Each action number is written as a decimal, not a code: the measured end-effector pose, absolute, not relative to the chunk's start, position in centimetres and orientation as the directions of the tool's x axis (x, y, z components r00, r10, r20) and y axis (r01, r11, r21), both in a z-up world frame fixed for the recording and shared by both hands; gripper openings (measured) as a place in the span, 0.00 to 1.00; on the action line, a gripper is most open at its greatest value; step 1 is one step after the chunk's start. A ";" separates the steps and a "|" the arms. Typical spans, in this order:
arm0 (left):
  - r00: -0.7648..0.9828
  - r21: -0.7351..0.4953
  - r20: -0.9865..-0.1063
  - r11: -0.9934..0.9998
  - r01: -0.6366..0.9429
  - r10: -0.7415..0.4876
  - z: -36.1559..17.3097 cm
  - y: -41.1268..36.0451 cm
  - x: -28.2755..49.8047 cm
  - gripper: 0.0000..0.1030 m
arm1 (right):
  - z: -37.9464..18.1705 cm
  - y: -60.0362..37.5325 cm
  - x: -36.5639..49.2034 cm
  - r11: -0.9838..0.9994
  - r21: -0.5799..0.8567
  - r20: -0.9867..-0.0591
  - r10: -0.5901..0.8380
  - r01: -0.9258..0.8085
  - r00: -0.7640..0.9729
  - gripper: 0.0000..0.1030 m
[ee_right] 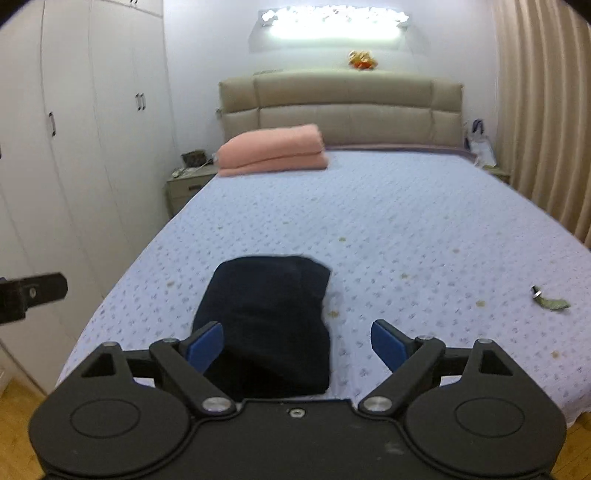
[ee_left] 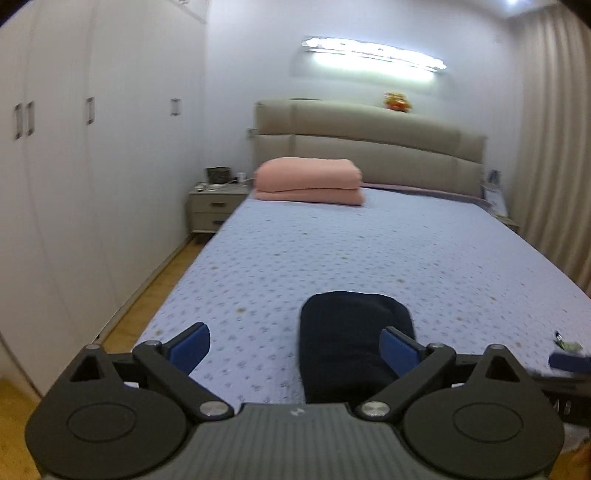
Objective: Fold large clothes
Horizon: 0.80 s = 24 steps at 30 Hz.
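Lying folded into a compact dark bundle, the navy garment (ee_left: pixel 354 343) is resting on the near part of the bed (ee_left: pixel 369 251), a little toward its left half, on a pale blue patterned bedspread. Hanging above the near edge of the bed, the left gripper (ee_left: pixel 295 345) is showing its blue fingers (ee_left: pixel 192 347) spread wide, with nothing pressed between them; the garment is sitting beyond and below, mostly behind the right-hand finger in that view. Floating just to the right of it, the right gripper (ee_right: pixel 297 345) is likewise holding its fingers (ee_right: pixel 388 345) wide apart and gripping nothing, while the garment (ee_right: pixel 266 325) is showing behind its left-hand finger. Part of the left gripper's dark body is poking in at the left edge of the right wrist view. Sitting far off by the padded beige headboard (ee_right: pixel 340 107), a folded pink blanket (ee_right: pixel 273 151) is lying on the left side of the bed. Standing beyond the bed's far left corner is a small nightstand (ee_left: pixel 216 210), and white wardrobe doors (ee_left: pixel 92 147) are lining the left wall. Resting on the bedspread toward the right is a small greenish scrap (ee_right: pixel 550 301), too blurred to name. Beige curtains (ee_right: pixel 543 110) are hanging along the right side, and a bright wall lamp (ee_right: pixel 332 18) is glowing above the headboard.
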<state>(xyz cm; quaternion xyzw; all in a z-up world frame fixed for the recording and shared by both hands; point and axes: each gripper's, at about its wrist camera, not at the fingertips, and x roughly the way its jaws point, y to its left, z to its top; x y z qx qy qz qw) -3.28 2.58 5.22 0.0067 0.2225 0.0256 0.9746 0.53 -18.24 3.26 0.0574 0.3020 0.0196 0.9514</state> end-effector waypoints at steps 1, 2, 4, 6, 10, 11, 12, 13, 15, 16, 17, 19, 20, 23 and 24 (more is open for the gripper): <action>0.893 0.008 -0.447 0.999 -0.053 0.051 5.0 2.9 -3.3 0.97 | 3.1 -17.9 0.5 0.992 0.123 -0.586 0.081 -0.011 0.806 1.00; 0.879 -0.009 -0.475 0.999 -0.049 0.039 4.8 3.1 -3.1 0.96 | 2.7 -17.6 0.7 0.992 0.123 -0.601 0.088 -0.017 0.794 1.00; 0.853 -0.051 -0.523 0.998 -0.034 0.002 4.3 3.9 -2.8 0.96 | 2.2 -17.0 0.6 0.993 0.117 -0.626 0.092 -0.024 0.774 1.00; 0.831 -0.087 -0.557 0.996 -0.033 -0.021 3.5 4.4 -2.4 0.95 | 1.4 -16.6 0.7 0.994 0.102 -0.652 0.086 -0.025 0.754 1.00; 0.781 -0.076 -0.625 0.996 -0.052 -0.007 1.1 4.9 -1.3 0.92 | 0.2 -16.1 0.8 0.997 0.073 -0.683 0.065 -0.020 0.728 1.00; 0.768 -0.062 -0.641 0.996 -0.059 0.005 0.6 4.7 -1.0 0.91 | -0.1 -16.2 0.9 0.997 0.070 -0.690 0.061 -0.018 0.721 1.00; 0.758 -0.050 -0.652 0.997 -0.065 0.017 0.1 4.6 -0.9 0.91 | -0.4 -16.3 1.0 0.998 0.068 -0.698 0.056 -0.013 0.714 1.00; 0.752 -0.033 -0.658 0.997 -0.072 0.033 -0.3 4.4 -0.9 0.90 | -0.6 -16.4 1.1 0.998 0.069 -0.703 0.054 -0.008 0.709 1.00; 0.748 0.006 -0.660 0.996 -0.087 0.069 -1.0 4.0 -0.9 0.89 | -1.1 -16.7 1.1 0.997 0.077 -0.712 0.052 0.004 0.700 1.00; 0.744 0.021 -0.663 0.996 -0.090 0.081 -1.2 3.8 -0.5 0.88 | -1.3 -16.9 1.1 0.997 0.081 -0.715 0.053 0.007 0.697 1.00; 0.742 0.033 -0.665 0.995 -0.092 0.090 -1.4 3.7 -0.4 0.88 | -1.5 -17.1 1.1 0.996 0.084 -0.718 0.052 0.012 0.695 1.00; 0.740 0.042 -0.666 0.995 -0.092 0.096 -1.5 3.2 -0.1 0.88 | -1.7 -17.3 1.2 0.996 0.086 -0.723 0.047 0.022 0.689 1.00; 0.741 0.045 -0.665 0.995 -0.091 0.098 -1.5 3.2 -0.1 0.88 | -1.8 -17.4 1.2 0.996 0.089 -0.725 0.048 0.025 0.687 1.00; 0.743 0.059 -0.660 0.994 -0.090 0.106 -1.5 2.9 0.0 0.88 | -1.9 -17.5 1.2 0.995 0.095 -0.730 0.051 0.028 0.681 1.00; 0.743 0.064 -0.660 0.994 -0.091 0.111 -1.6 2.8 0.1 0.88 | -2.0 -17.5 1.3 0.995 0.098 -0.731 0.053 0.028 0.680 1.00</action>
